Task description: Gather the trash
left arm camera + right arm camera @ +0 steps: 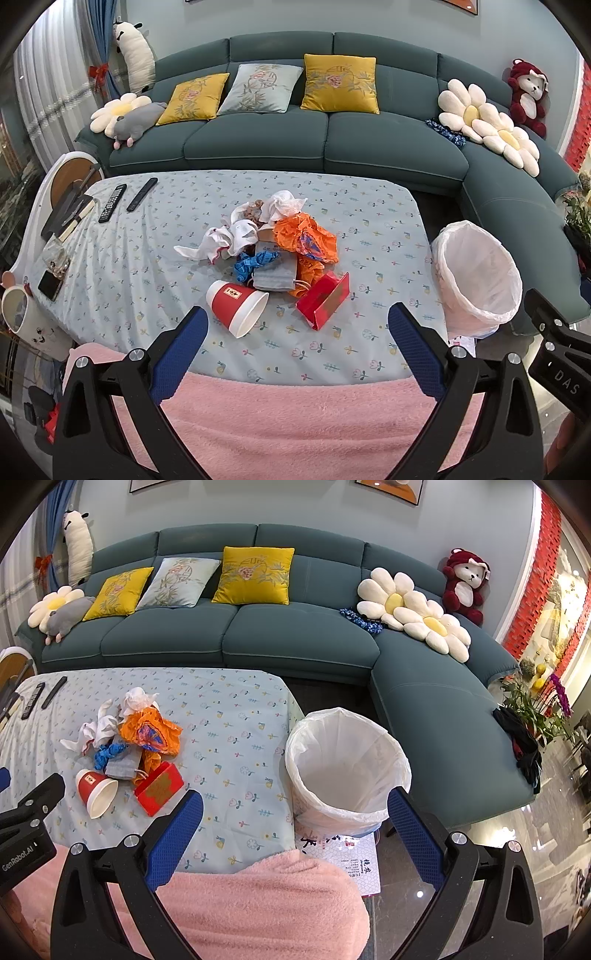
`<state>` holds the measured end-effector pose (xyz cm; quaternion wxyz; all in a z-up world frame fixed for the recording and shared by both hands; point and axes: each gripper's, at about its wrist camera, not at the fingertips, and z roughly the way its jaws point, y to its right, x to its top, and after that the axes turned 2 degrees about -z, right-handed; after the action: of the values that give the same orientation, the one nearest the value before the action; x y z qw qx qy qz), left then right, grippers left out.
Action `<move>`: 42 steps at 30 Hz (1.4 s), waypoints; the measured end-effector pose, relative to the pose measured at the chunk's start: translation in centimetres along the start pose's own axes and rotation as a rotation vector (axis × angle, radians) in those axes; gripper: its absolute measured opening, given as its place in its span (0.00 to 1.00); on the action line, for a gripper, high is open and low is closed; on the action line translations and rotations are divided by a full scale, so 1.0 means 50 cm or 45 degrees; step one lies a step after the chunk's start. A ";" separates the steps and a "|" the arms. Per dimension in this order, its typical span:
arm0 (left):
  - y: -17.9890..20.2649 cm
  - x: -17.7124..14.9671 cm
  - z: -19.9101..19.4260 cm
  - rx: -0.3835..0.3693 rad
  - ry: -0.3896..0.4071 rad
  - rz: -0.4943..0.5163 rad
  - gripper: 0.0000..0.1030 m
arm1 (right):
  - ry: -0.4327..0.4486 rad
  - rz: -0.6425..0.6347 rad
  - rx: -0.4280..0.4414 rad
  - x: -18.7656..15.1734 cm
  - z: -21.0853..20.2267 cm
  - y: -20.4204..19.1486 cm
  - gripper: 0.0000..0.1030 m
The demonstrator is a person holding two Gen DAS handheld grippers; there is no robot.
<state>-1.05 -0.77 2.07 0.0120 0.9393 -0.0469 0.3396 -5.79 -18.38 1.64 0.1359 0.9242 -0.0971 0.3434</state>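
Note:
A trash pile lies mid-table: a red paper cup [236,306] on its side, a red box [325,301], an orange wrapper [306,240], blue plastic [255,262], a grey pouch [275,277] and white tissues [229,236]. A white-lined bin [476,277] stands off the table's right end. My left gripper [297,325] is open and empty, above the near edge, short of the cup. My right gripper [295,812] is open and empty, in front of the bin [347,768]. The cup [96,788] and box [159,788] show at its left.
Two remotes [123,199] lie at the table's far left, with a phone [50,284] and a mug [22,317] at the left edge. A pink blanket [295,417] covers the near edge. A teal sofa [295,140] with cushions stands behind.

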 end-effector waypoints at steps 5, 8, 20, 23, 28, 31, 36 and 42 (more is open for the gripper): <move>-0.010 0.000 0.005 -0.016 0.010 -0.002 0.91 | -0.001 0.020 0.009 0.006 0.001 -0.006 0.93; -0.024 0.004 0.017 -0.054 -0.009 -0.008 0.91 | -0.017 0.028 0.046 0.011 0.008 -0.022 0.93; -0.174 -0.004 0.152 -0.123 -0.051 0.024 0.91 | -0.063 0.026 0.156 0.002 0.096 -0.166 0.93; -0.216 -0.015 0.207 -0.147 -0.104 0.038 0.91 | -0.096 0.031 0.193 0.001 0.135 -0.212 0.92; -0.284 -0.039 0.298 -0.130 -0.168 0.026 0.91 | -0.138 0.022 0.204 0.006 0.198 -0.281 0.92; -0.306 -0.049 0.340 -0.175 -0.207 0.025 0.91 | -0.185 0.030 0.206 0.006 0.248 -0.316 0.92; -0.306 -0.054 0.384 -0.278 -0.244 0.009 0.92 | -0.284 0.081 0.231 -0.003 0.325 -0.351 0.92; -0.277 -0.066 0.442 -0.321 -0.302 0.087 0.92 | -0.384 0.100 0.232 -0.020 0.394 -0.380 0.84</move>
<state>11.85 12.06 -16.92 0.1125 0.9617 -0.1223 0.2181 10.63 -6.59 -16.84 0.0218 0.9692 -0.1209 0.2134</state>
